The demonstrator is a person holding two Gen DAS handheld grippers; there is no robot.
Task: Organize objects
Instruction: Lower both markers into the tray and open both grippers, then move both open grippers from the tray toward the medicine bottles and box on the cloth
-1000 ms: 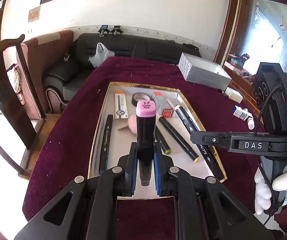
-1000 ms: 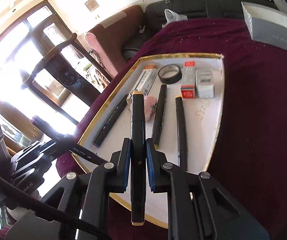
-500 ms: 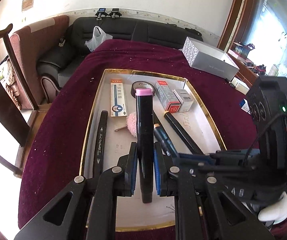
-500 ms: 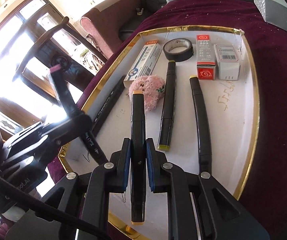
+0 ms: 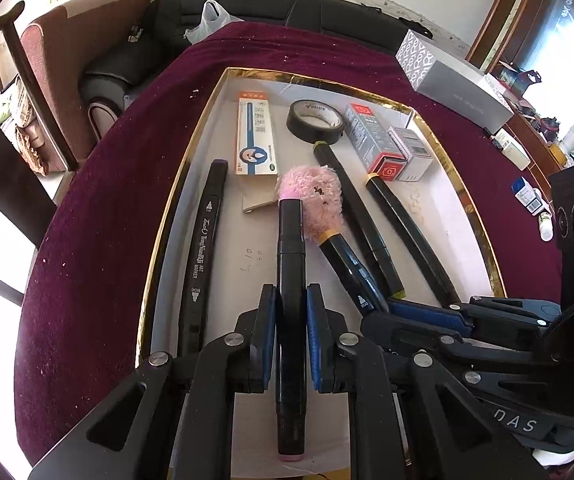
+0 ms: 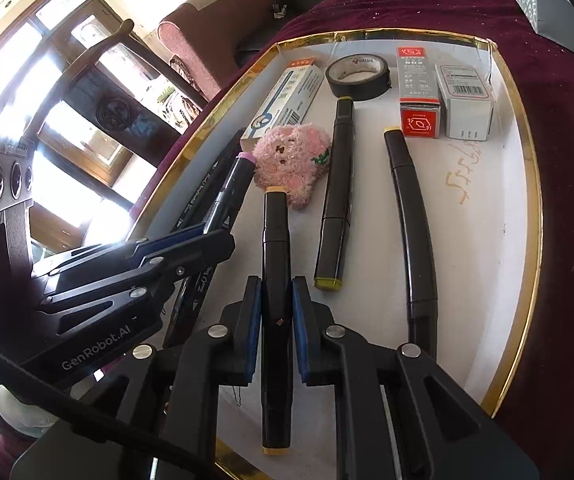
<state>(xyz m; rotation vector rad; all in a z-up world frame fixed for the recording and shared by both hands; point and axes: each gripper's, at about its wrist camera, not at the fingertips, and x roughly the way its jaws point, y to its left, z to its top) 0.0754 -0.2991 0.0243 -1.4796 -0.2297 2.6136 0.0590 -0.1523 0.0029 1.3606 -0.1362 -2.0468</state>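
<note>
Far left, a black marker [image 5: 203, 248] with white lettering lies lengthwise inside the gold-rimmed tray [image 5: 167, 216], close along its left wall. Next, the left gripper [image 5: 291, 340] has its blue pads clamped on the pink-capped marker [image 5: 290, 280], which is held over the tray floor, pink end pointing toward the pink plush toy [image 5: 319, 200]. Right of it, the right gripper [image 6: 277, 320] is pinching the yellow-capped marker [image 6: 275, 264] in the same manner; its far end lies just beside the plush toy. Whether either held marker touches the tray floor cannot be told. Further right, two loose black markers lie in the tray: one with an olive cap [image 6: 337, 196], its far end against the black tape roll [image 6: 357, 76], and one with a yellow cap [image 6: 409, 216] near the right wall. Along the far wall stand a blue-and-white pen box [image 5: 255, 136], a red-ended carton [image 6: 419, 92] and a grey carton [image 6: 465, 100], these two touching. The tray sits on a maroon cloth [image 5: 99, 216].
</note>
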